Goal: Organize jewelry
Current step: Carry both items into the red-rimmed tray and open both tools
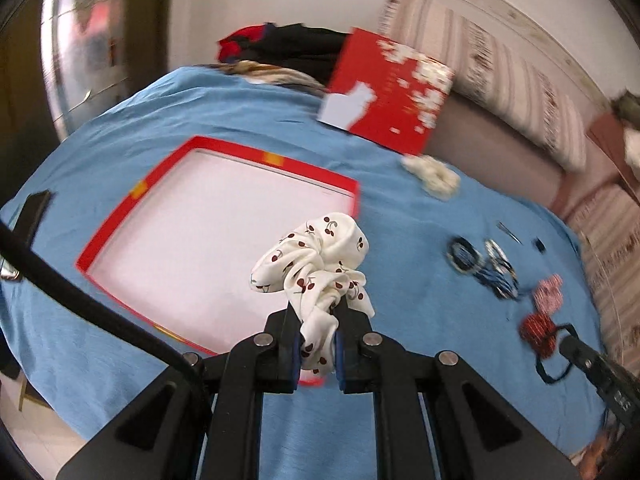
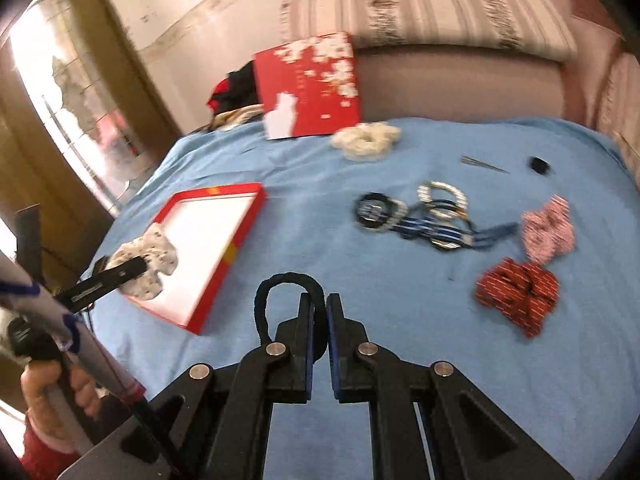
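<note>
The left gripper (image 1: pixel 316 344), clamped on the cherry-print scrunchie (image 1: pixel 316 264), hangs over the red tray's (image 1: pixel 120 216) near corner, while the right gripper (image 2: pixel 320 320), pinching a black hair tie (image 2: pixel 280 284), sits farther to the tray's right.

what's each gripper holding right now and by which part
Left gripper: cherry-print scrunchie, pinched at its lower bunched edge. Right gripper: black hair tie, clamped at one side of its loop.

left hand-held gripper (image 1: pixel 316 320) clamped, right hand-held gripper (image 2: pixel 320 308) clamped
</note>
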{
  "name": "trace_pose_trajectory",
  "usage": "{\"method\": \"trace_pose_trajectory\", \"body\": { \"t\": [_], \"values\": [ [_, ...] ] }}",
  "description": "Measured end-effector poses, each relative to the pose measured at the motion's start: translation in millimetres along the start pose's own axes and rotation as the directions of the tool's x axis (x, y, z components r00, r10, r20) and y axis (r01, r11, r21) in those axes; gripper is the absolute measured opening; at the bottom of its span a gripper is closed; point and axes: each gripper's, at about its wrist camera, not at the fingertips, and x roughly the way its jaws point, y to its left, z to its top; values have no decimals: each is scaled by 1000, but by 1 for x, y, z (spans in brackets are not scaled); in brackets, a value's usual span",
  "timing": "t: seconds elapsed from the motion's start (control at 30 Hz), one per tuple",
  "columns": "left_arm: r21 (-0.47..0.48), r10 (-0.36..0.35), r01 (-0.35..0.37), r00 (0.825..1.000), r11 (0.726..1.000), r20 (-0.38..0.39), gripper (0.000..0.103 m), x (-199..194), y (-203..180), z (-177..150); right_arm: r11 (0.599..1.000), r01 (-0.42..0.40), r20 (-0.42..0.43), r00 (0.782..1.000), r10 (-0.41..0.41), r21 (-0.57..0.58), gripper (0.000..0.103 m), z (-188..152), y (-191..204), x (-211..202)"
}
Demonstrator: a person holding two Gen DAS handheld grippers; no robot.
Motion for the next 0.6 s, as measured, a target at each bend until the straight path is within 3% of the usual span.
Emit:
{"method": "trace_pose_trajectory", "body": {
  "t": [0.43, 0.6],
  "values": [
    [-209, 116, -115, 993, 971, -6, 12, 71, 112, 66, 982, -96, -124, 989, 77, -160, 7, 49, 121, 112],
    [-268, 118, -121, 993, 956, -27, 12, 101, 148, 91, 978, -103, -166, 983, 73, -180, 7, 72, 150, 172]
  ]
}}
